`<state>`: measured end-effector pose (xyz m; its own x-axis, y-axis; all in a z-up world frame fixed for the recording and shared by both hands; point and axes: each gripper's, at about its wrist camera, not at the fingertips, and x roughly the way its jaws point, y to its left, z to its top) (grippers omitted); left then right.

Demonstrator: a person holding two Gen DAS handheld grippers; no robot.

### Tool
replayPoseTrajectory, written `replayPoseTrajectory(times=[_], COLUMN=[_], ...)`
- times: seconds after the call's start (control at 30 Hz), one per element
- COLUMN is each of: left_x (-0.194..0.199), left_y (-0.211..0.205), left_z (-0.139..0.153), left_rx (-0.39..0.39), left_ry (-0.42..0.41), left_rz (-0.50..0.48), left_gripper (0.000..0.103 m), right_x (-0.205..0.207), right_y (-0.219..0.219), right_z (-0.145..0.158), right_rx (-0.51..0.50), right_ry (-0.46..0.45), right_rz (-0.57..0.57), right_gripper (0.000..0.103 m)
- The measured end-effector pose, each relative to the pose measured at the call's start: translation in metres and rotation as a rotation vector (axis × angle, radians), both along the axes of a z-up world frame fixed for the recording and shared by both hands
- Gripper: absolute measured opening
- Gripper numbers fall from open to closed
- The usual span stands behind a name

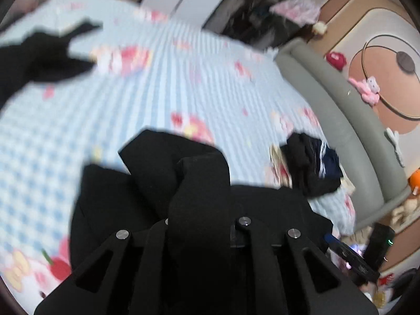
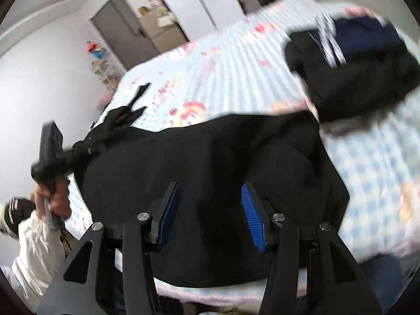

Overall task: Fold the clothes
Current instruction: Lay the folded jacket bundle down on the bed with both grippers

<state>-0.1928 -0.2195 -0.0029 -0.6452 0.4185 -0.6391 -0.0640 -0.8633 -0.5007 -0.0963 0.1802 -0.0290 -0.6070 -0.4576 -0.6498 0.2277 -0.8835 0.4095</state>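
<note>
Folding barely begun: left gripper [image 1: 199, 181] fingers clenched on the black garment [image 2: 210, 162], right gripper [image 2: 210, 218] fingers released above it, pile [image 2: 362, 71] beyond waiting.

You are working in a home bedroom. A bed [image 1: 183, 84] fills most of both views, spread with a pale blue checked sheet printed with pink cartoon figures, and a grey padded bed frame [image 1: 341, 110] curves round its edge. Soft toys [image 1: 367, 89] sit along that frame. Beyond the bed you see white walls, a grey door [image 2: 120, 29] and a small shelf of toys [image 2: 102, 68]. Clothes [image 2: 354, 65] lie heaped on the sheet.
</note>
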Motion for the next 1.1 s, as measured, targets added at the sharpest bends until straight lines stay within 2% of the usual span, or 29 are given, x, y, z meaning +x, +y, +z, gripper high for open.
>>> replayPoseTrajectory(times=[0.1, 0.13, 0.17, 0.2, 0.23, 0.27, 0.3, 0.33, 0.37, 0.4, 0.43, 0.5, 0.53, 0.57, 0.63, 0.7, 0.77, 0.83, 0.87, 0.9, 0.93, 0.97, 1.0, 1.1], left_x=[-0.021, -0.029, -0.042, -0.056, -0.07, -0.081, -0.08, -0.068, -0.055, -0.041, -0.019, 0.025, 0.045, 0.06, 0.077, 0.079, 0.081, 0.083, 0.081, 0.079, 0.079, 0.079, 0.079, 0.091], left_y=[-0.002, -0.003, -0.007, -0.01, -0.014, -0.018, -0.024, -0.033, -0.043, -0.053, -0.065, -0.09, -0.1, -0.106, -0.106, -0.088, -0.07, -0.053, -0.047, -0.041, -0.034, -0.028, -0.022, -0.019], left_z=[-0.002, -0.007, -0.031, -0.056, -0.081, -0.104, -0.116, -0.108, -0.1, -0.092, -0.078, -0.052, -0.049, -0.053, -0.068, -0.082, -0.096, -0.111, -0.117, -0.122, -0.118, -0.115, -0.111, -0.086], left_rx=[-0.109, -0.141, -0.154, -0.167, -0.18, -0.184, -0.143, -0.102, -0.061, -0.025, -0.012, 0.016, 0.039, 0.067, 0.103, 0.042, -0.019, -0.072, -0.052, -0.037, -0.04, -0.043, -0.045, -0.016], left_ry=[0.029, 0.026, -0.041, -0.108, -0.176, -0.242, -0.285, -0.257, -0.23, -0.197, -0.138, -0.027, -0.018, -0.034, -0.091, -0.118, -0.144, -0.169, -0.173, -0.176, -0.172, -0.168, -0.161, -0.1], left_rz=[0.089, 0.115, 0.125, 0.135, 0.145, 0.15, 0.141, 0.158, 0.175, 0.196, 0.239, 0.321, 0.343, 0.329, 0.263, 0.204, 0.144, 0.089, 0.082, 0.076, 0.067, 0.058, 0.05, 0.052], left_gripper=[0.014, 0.014, 0.018, 0.028, 0.036, 0.046, 0.049, 0.049, 0.049, 0.049, 0.049, 0.059, 0.06, 0.061, 0.061, 0.061, 0.063, 0.063, 0.061, 0.05, 0.039, 0.019, 0.011, 0.005], right_x=[0.006, 0.005, 0.004, 0.001, -0.01, -0.023, -0.04, -0.054, -0.062, -0.062, -0.055, -0.043, -0.037, -0.03, -0.012, 0.003, 0.011, 0.009, 0.009, 0.007, 0.003, -0.002, -0.008, -0.034], right_y=[-0.017, -0.025, -0.033, -0.04, -0.044, -0.047, -0.048, -0.047, -0.044, -0.039, -0.034, -0.025, -0.022, -0.016, 0.004, 0.026, 0.042, 0.058, 0.068, 0.079, 0.086, 0.087, 0.087, 0.065], right_z=[0.023, 0.019, 0.016, 0.01, -0.009, -0.031, -0.055, -0.072, -0.079, -0.076, -0.066, -0.052, -0.048, -0.042, -0.033, -0.031, -0.034, -0.042, -0.046, -0.049, -0.052, -0.055, -0.058, -0.069], right_rx=[-0.021, 0.004, 0.03, 0.056, 0.091, 0.12, 0.151, 0.181, 0.183, 0.15, 0.121, 0.097, 0.099, 0.104, 0.061, 0.0, -0.021, 0.048, 0.06, 0.038, 0.001, -0.023, -0.044, -0.022], right_ry=[0.082, 0.083, 0.085, 0.08, 0.039, -0.003, -0.049, -0.107, -0.155, -0.167, -0.126, -0.062, -0.038, -0.018, 0.02, 0.062, 0.081, 0.044, 0.03, 0.026, 0.017, -0.009, -0.034, -0.069], right_rz=[0.056, 0.064, 0.072, 0.078, 0.071, 0.061, 0.051, 0.031, 0.012, 0.0, -0.003, -0.005, -0.006, -0.015, -0.057, -0.11, -0.155, -0.221, -0.249, -0.264, -0.25, -0.212, -0.171, -0.021], right_gripper=[0.053, 0.053, 0.053, 0.053, 0.051, 0.036, 0.015, 0.007, 0.005, 0.007, 0.011, 0.022, 0.023, 0.023, 0.036, 0.062, 0.068, 0.071, 0.073, 0.074, 0.08, 0.084, 0.084, 0.086])
